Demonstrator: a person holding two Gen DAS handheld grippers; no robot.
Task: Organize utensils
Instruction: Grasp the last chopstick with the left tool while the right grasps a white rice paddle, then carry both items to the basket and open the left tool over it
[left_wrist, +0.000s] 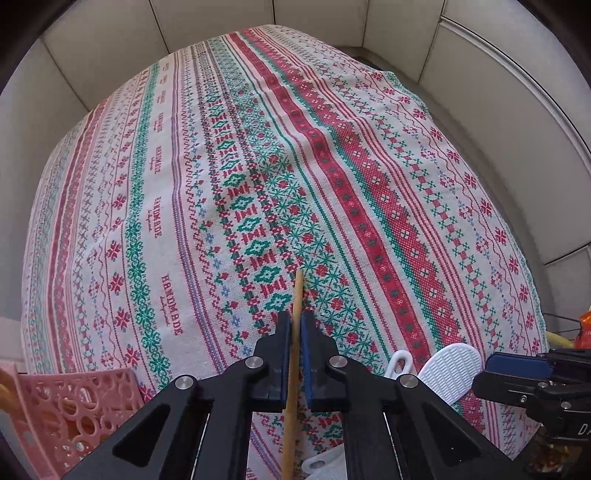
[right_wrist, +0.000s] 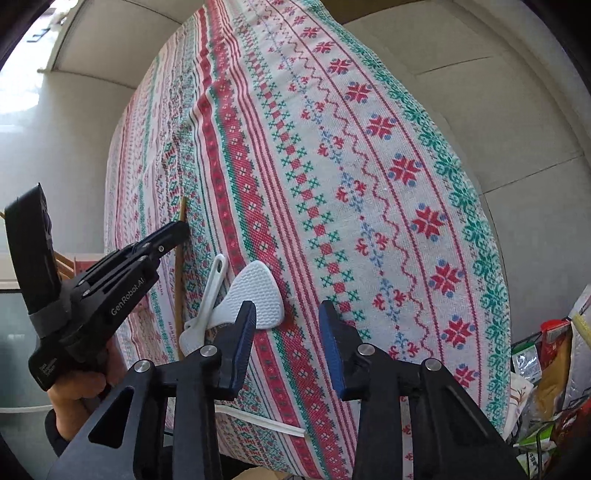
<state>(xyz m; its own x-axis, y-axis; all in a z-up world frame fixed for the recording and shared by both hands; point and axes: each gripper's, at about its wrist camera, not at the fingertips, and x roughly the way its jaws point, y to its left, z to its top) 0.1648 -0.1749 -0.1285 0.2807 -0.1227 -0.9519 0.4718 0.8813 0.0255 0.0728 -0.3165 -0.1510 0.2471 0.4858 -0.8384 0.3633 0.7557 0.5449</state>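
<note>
My left gripper (left_wrist: 295, 325) is shut on a thin wooden chopstick (left_wrist: 297, 295), which runs between the blue pads and sticks out past the tips over the patterned tablecloth (left_wrist: 332, 166). The right wrist view shows the same left gripper (right_wrist: 181, 230) pinching the chopstick (right_wrist: 179, 288) near its top end. A white ridged rice paddle (right_wrist: 258, 291) and a white scoop (right_wrist: 207, 306) lie overlapping on the cloth. My right gripper (right_wrist: 288, 314) stands open just right of the paddle, nothing between its pads. From the left wrist view, the paddle (left_wrist: 452, 369) lies beside the right gripper (left_wrist: 487, 365).
A pink perforated basket (left_wrist: 74, 402) sits at the table's near left corner. A thin white stick (right_wrist: 258, 421) lies near the cloth's front edge. Snack packets (right_wrist: 554, 354) fill a wire rack off the table's right side. A hand (right_wrist: 81, 387) holds the left gripper's handle.
</note>
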